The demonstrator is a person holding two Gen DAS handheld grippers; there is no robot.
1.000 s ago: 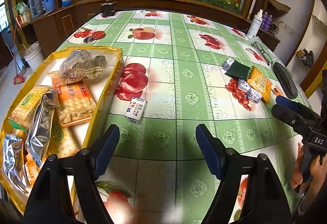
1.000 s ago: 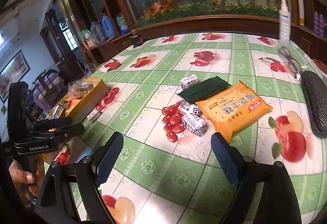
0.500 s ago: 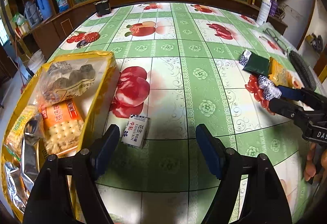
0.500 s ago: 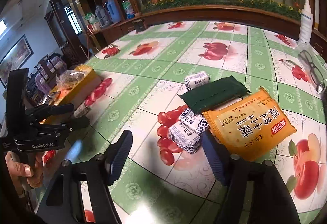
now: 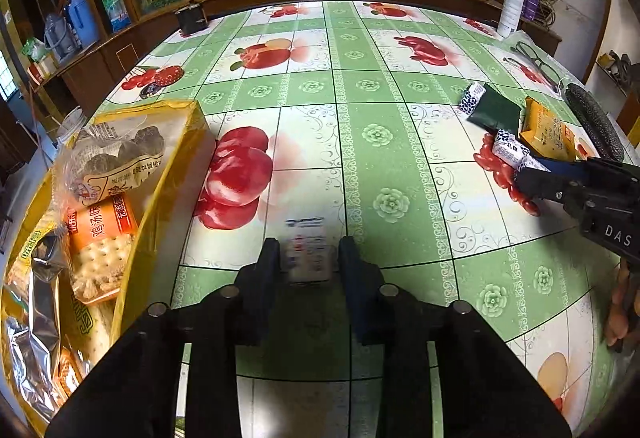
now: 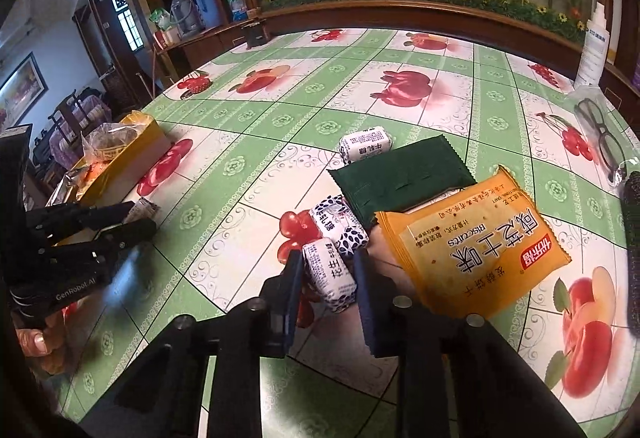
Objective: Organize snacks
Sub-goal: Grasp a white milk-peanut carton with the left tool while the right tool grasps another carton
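My left gripper [image 5: 307,258] is shut on a small white candy packet [image 5: 309,257] lying on the tablecloth, just right of the yellow snack box [image 5: 176,158], which holds several biscuit and snack packs. My right gripper [image 6: 326,274] is shut on a white-and-blue patterned candy packet [image 6: 329,274] on the table. A second patterned packet [image 6: 340,224] lies just beyond it, a third [image 6: 366,143] farther back. A dark green packet [image 6: 400,178] and an orange biscuit pack [image 6: 472,250] lie to its right. The right gripper also shows in the left wrist view [image 5: 532,174].
Glasses [image 6: 596,134] and a dark textured case [image 5: 596,122] lie at the table's right edge. A white bottle [image 6: 594,50] stands at the back right. A small dark box [image 5: 192,18] sits at the table's far edge, before a wooden cabinet.
Both grippers have moved down and forward and closed from wide open: the left onto the lone white packet by the box, the right onto the nearest patterned packet.
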